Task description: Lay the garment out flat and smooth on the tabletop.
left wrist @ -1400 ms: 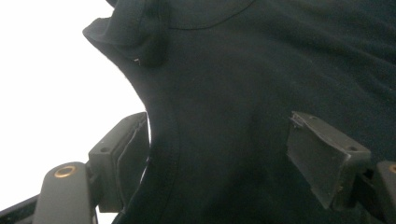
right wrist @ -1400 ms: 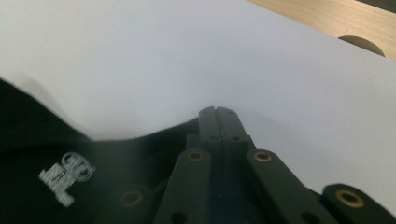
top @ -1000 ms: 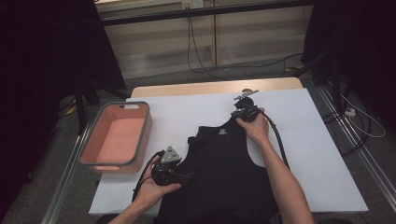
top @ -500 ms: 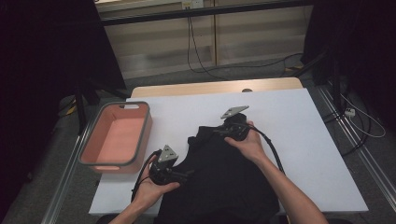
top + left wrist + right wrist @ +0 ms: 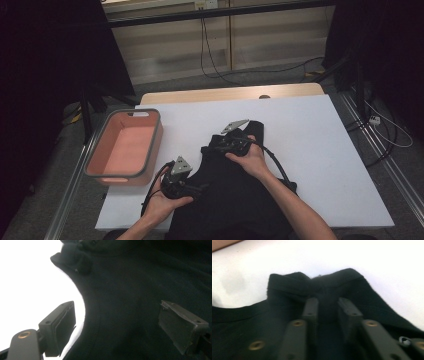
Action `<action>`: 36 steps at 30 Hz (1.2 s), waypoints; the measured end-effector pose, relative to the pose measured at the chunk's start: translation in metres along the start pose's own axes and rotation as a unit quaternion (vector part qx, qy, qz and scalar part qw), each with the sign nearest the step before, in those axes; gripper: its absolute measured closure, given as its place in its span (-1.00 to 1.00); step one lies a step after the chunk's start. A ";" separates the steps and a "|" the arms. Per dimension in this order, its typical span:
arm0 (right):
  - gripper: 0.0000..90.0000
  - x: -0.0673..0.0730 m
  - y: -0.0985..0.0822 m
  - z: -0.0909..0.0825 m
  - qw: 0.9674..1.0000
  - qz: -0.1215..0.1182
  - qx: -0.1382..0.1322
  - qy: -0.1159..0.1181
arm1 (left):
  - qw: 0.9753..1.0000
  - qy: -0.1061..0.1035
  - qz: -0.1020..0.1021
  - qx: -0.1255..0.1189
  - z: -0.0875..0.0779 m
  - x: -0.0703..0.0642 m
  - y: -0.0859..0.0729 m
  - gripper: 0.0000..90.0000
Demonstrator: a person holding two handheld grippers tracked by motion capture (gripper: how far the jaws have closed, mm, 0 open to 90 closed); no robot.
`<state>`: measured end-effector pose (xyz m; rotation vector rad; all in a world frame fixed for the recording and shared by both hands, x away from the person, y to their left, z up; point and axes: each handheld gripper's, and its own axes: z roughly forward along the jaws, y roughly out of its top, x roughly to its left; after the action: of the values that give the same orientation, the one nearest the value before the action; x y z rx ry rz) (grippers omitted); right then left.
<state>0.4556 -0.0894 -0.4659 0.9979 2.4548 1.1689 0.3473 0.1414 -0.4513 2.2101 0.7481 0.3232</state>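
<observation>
A black sleeveless garment (image 5: 235,200) lies on the white table top (image 5: 325,150), its lower part hanging over the near edge. My left gripper (image 5: 200,189) rests at its left armhole edge. In the left gripper view that gripper (image 5: 120,325) stands open, its jaws just opened wider, over flat black cloth (image 5: 130,290) that no pad presses. My right gripper (image 5: 215,145) lies at the garment's top, close to the left shoulder strap. In the right gripper view its jaws (image 5: 328,307) have just been closing and pinch a bunched fold of the garment (image 5: 244,327).
A pink tub (image 5: 155,145) with a grey rim stands at the table's left edge, close to my left hand. A wooden strip (image 5: 225,93) runs along the far edge. Cables trail on the floor behind and to the right.
My right gripper has travelled left and nearer from the garment's far right strap, and the top of the garment has bunched with it. The left hand has kept still.
</observation>
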 end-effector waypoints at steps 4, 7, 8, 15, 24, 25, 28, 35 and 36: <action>0.93 -0.004 0.006 0.000 1.000 0.003 -0.006 -0.006 | 1.000 -0.002 0.000 0.005 0.001 0.000 0.000 -0.66; 0.93 -0.011 0.016 -0.006 1.000 0.006 -0.015 -0.009 | 1.000 -0.002 0.000 0.008 0.002 0.000 0.000 -0.66; 0.93 -0.014 0.020 -0.009 1.000 0.007 -0.018 -0.010 | 1.000 -0.001 -0.001 0.009 0.002 0.000 -0.001 -0.65; 0.91 -0.038 0.047 -0.018 0.999 0.014 -0.027 -0.042 | 1.000 -0.007 0.003 0.021 0.005 -0.001 -0.001 -0.63; 0.91 -0.071 0.058 -0.002 0.996 0.038 -0.017 -0.076 | 1.000 -0.013 0.003 0.025 0.006 -0.001 -0.001 -0.63; 0.91 -0.073 0.058 0.001 0.996 0.040 -0.013 -0.076 | 1.000 -0.013 0.003 0.025 0.006 -0.001 -0.001 -0.63; 0.91 -0.074 0.059 0.008 0.996 0.041 -0.012 -0.082 | 1.000 -0.012 0.003 0.025 0.006 -0.001 -0.001 -0.63; 0.58 -0.071 0.058 0.013 0.992 0.044 0.001 -0.118 | 1.000 -0.010 0.003 0.021 0.005 -0.002 -0.001 -0.63; 0.56 -0.070 0.057 0.011 0.993 0.046 0.002 -0.112 | 1.000 -0.008 0.003 0.021 0.005 -0.001 -0.001 -0.63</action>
<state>0.5396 -0.1049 -0.4344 1.1852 2.2584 1.0186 0.3480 0.1385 -0.4555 2.2515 0.7465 0.2946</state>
